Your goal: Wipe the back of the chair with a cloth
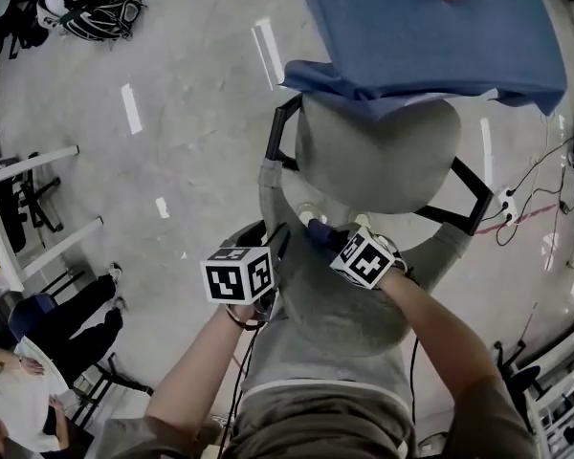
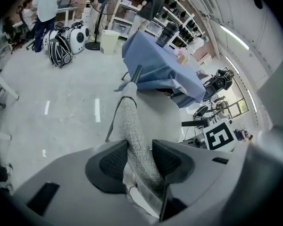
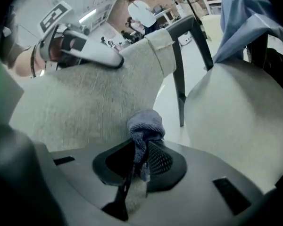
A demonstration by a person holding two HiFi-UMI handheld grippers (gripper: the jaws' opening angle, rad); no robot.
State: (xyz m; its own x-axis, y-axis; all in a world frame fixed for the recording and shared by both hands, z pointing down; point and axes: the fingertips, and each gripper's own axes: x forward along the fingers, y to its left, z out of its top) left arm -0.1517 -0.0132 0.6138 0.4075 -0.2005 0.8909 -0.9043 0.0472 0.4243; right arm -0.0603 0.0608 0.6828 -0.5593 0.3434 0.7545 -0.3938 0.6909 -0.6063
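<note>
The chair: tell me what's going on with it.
A person leans over the grey chair from behind, a gripper in each hand. The left gripper is clamped on the top edge of the backrest, apparently steadying it. The right gripper grips a bunched blue cloth close to the backrest's face; whether it touches yet can't be told.
</note>
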